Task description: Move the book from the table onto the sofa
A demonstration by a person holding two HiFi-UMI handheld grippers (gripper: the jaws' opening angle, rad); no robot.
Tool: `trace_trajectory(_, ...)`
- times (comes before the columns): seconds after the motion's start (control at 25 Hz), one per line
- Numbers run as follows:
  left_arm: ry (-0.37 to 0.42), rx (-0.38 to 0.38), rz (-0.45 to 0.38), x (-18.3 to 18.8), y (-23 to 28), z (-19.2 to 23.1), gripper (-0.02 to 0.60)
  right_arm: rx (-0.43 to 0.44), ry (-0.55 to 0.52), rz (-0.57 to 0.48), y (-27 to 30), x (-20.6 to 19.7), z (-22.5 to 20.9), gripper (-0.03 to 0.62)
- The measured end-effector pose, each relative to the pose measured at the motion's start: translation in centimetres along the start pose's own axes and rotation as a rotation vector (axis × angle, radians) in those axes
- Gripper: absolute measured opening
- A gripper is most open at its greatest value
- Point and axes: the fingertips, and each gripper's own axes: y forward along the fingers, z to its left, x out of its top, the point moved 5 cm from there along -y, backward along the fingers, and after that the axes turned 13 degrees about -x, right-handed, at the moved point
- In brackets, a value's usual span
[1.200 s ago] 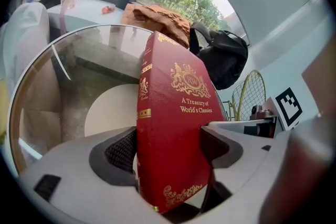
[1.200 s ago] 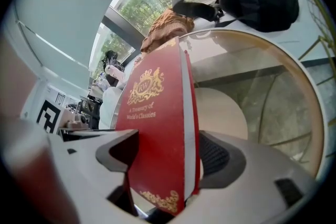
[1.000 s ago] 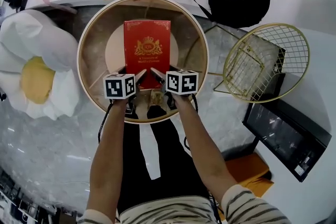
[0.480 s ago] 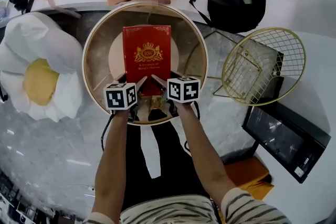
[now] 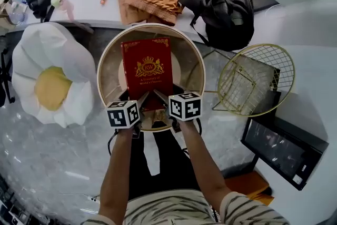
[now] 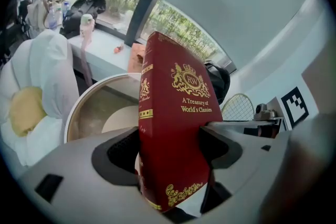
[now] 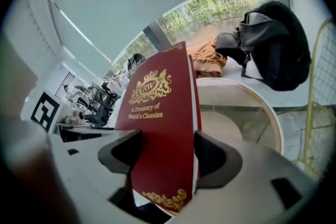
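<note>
Red hardback book with gold crest (image 5: pixel 147 71) at centre of frame, held up over round wood-rimmed glass table (image 5: pixel 105 68); left gripper (image 6: pixel 170 147) and right gripper (image 7: pixel 165 152) each clamped across its lower edge, side by side; likely stiff, hefty, cover glossy, could slip; pinching closed boards looks soundest; white flower-shaped sofa (image 5: pixel 47 81) at frame left.

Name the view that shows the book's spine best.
Left gripper view: the book turns its spine, with gold bands, to that camera beside the front cover. The right gripper view shows the cover and opposite edge; the head view shows only the cover.
</note>
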Motion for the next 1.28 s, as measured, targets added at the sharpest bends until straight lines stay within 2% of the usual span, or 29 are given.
trace_trajectory(0.2, 0.016, 0.020, -0.077, 2.9, -5.1, -3.3, 0.362, 0.026, -0.051, -0.063, -4.8, 3.3, 3.3, 0.327)
trace_trajectory(0.52, 0.032, 0.025, -0.131, 5.5, -11.0, -8.3, 0.362, 0.035, -0.100, -0.084, -11.7, 6.5, 6.7, 0.327)
trace_trajectory(0.84, 0.059, 0.017, -0.224, 6.4, -16.7, -12.4, 0.362, 0.052, -0.202, -0.133, -17.9, 8.3, 10.2, 0.325)
trace_trajectory(1.08, 0.099, 0.049, -0.276, 8.4, -21.0, -14.8, 0.362, 0.096, -0.224, -0.193, -21.4, 10.3, 12.9, 0.325)
trace_trajectory(1.28, 0.098, 0.063, -0.366, 8.6, -25.4, -17.0, 0.362, 0.124, -0.302, -0.249, -25.2, 11.3, 16.1, 0.327)
